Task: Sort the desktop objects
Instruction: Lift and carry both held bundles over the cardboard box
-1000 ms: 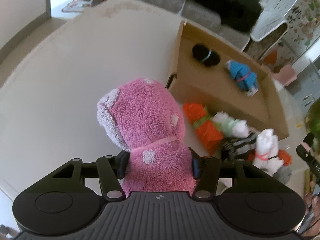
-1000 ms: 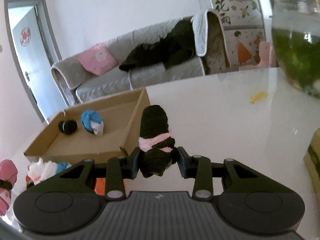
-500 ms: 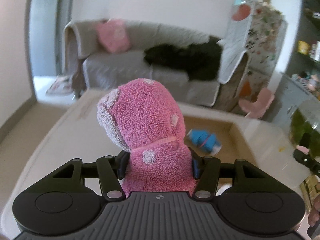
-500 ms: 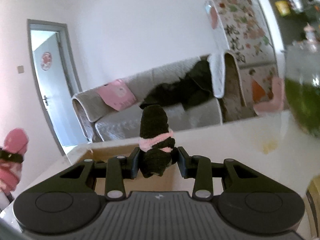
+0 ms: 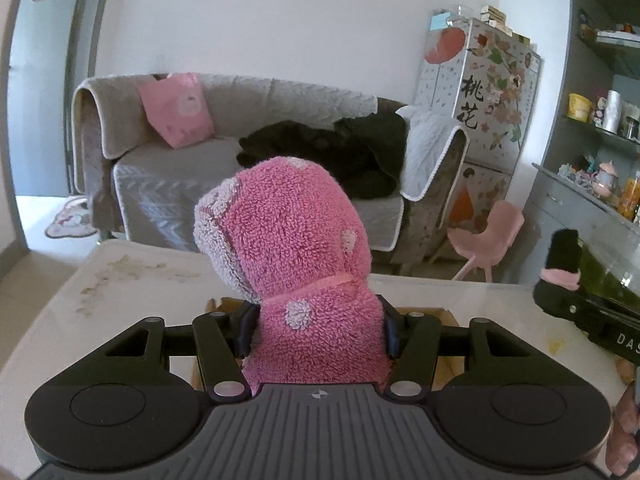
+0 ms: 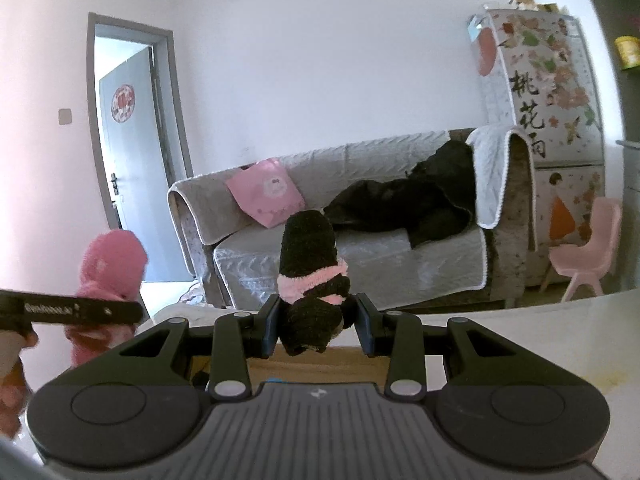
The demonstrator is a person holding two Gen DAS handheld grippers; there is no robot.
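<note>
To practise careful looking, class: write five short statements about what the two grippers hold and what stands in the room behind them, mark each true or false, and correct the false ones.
1. The left gripper is clamped on a fluffy pink sock bundle. True.
2. The right gripper is empty. False: it grips a black sock roll with a pink band.
3. A pink cushion lies on the grey sofa. True.
4. The small chair beside the sofa is blue. False: it is pink.
5. Dark clothing lies on the sofa. True.
</note>
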